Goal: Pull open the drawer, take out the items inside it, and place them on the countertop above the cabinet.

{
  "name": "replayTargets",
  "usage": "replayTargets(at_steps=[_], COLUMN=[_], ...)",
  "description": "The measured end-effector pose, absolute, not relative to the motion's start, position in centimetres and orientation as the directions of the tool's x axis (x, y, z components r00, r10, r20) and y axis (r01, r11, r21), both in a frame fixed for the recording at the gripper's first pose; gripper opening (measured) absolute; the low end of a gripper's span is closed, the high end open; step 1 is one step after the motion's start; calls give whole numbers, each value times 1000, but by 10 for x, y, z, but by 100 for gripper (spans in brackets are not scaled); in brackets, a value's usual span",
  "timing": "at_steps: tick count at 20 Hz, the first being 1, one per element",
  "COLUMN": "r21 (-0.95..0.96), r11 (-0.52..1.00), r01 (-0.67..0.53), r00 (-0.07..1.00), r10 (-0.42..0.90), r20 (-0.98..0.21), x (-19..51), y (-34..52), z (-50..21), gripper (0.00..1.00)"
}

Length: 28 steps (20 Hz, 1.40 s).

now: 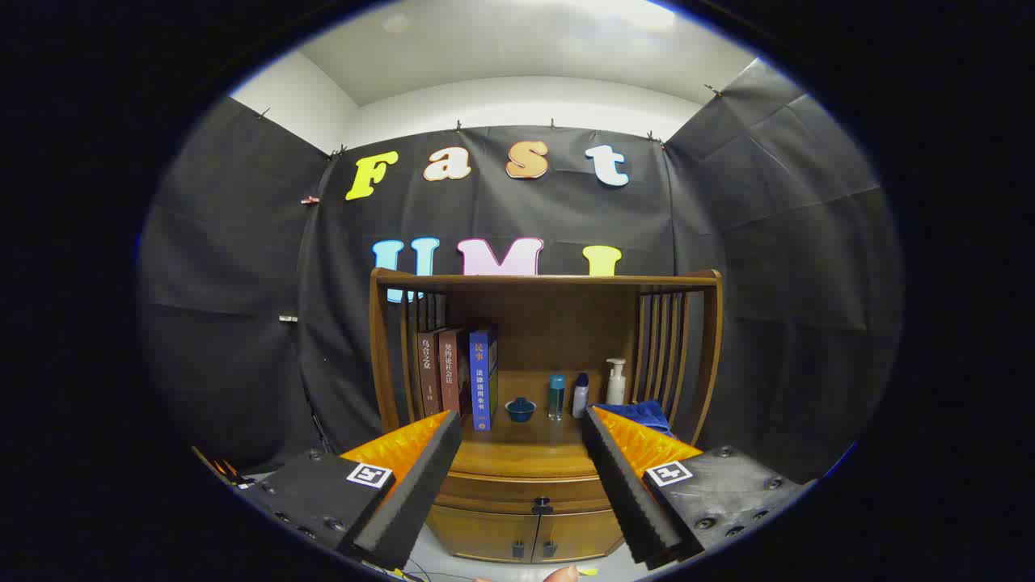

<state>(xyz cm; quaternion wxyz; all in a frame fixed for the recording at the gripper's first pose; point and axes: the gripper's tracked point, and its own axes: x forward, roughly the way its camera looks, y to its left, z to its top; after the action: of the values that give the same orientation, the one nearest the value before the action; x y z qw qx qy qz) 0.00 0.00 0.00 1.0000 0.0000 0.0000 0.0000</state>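
Hand-held gripper (521,424) fingers spread wide, empty, facing closed drawer (525,491), countertop (525,453) beyond, book (483,377) spines with Chinese titles

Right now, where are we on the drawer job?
Done: nothing visible; the drawer is shut, its knob untouched. In hand: gripper open, empty, hanging well short of the cabinet. Left: pull the drawer, lift items onto the countertop beside the books and bottles.

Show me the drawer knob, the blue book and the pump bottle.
drawer knob (541,507): gripper view, its dark front.
blue book (483,378): gripper view, its spine.
pump bottle (616,387): gripper view, its white body.
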Motion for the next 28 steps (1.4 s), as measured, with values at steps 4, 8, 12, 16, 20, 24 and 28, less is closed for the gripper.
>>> replayTargets(at_steps=[4,8,12,16,20,24,28], r21=[13,4,6,0,1,5,4], r11=[1000,1000,1000,1000,1000,1000,1000], r01=[5,9,14,21,27,15,10], r00=[1000,1000,1000,1000,1000,999,998], r10=[-5,-9,-14,-21,-27,-15,-10], r20=[1,6,3,7,13,30,61], x=[0,1,-1,-1,2,14,37], y=[-1,-2,-3,-8,-10,-8,-9], z=[1,4,2,2,3,-12,-48], gripper=[98,98,98,98,98,98,98])
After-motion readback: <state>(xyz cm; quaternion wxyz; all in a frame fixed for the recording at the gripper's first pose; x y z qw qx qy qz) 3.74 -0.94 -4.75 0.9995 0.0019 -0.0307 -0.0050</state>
